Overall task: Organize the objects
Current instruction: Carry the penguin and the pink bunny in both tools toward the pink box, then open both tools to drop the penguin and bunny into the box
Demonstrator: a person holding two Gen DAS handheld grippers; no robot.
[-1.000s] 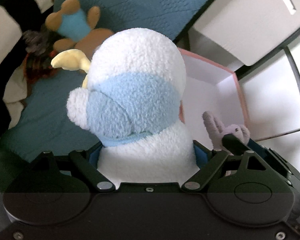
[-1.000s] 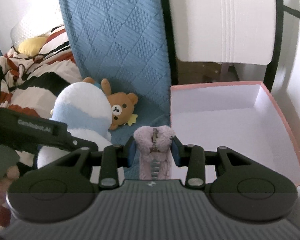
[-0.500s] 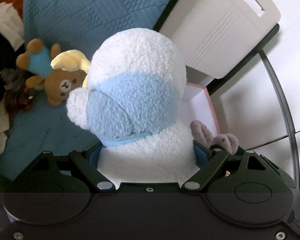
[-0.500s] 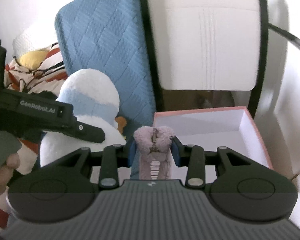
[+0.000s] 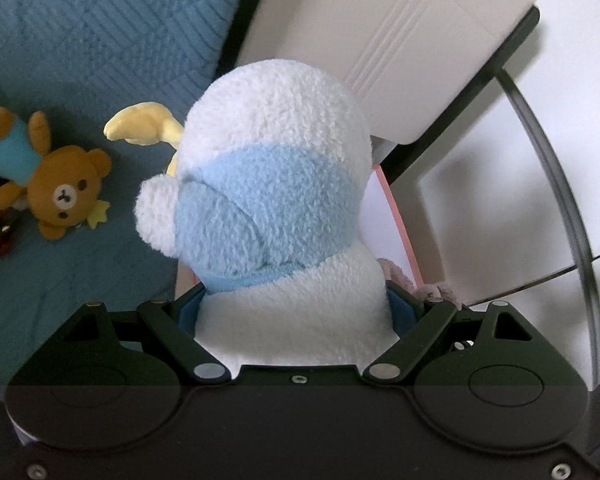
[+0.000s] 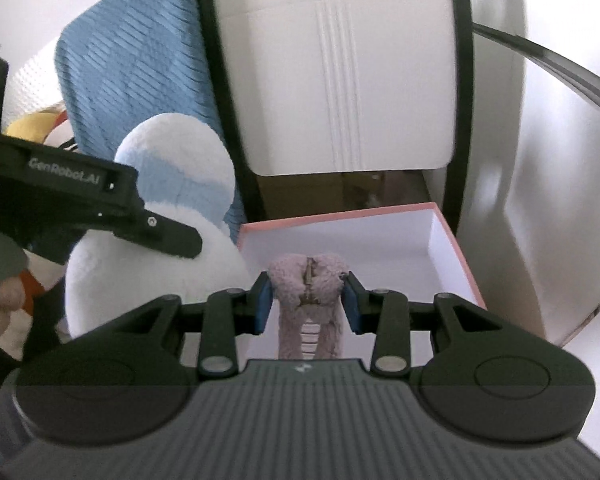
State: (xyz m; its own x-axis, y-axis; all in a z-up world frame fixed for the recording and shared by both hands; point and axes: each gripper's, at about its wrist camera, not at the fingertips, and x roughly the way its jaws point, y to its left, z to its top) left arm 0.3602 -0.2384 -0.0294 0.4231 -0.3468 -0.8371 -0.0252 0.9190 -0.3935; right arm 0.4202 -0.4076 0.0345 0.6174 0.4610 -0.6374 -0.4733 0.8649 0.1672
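Note:
My left gripper [image 5: 294, 312] is shut on a big white and light-blue plush toy [image 5: 272, 200] and holds it in the air; the same toy shows in the right wrist view [image 6: 172, 184]. My right gripper [image 6: 306, 304] is shut on a small mauve plush rabbit [image 6: 308, 292], just over the near edge of an open pink box with a white inside [image 6: 452, 248]. The rabbit's ears peek out at the left view's lower right [image 5: 436, 292]. The box edge [image 5: 400, 224] is mostly hidden behind the big plush.
A brown teddy bear in a blue top [image 5: 48, 184] lies on the blue quilted bed cover [image 5: 80, 40]. A white chair with a black frame [image 6: 340, 80] stands behind the box. Striped bedding [image 6: 40, 120] lies at the far left.
Both grippers have risen and moved toward the box with their toys. The teddy bear and bed have slid left and down in the left view; the chair looms larger.

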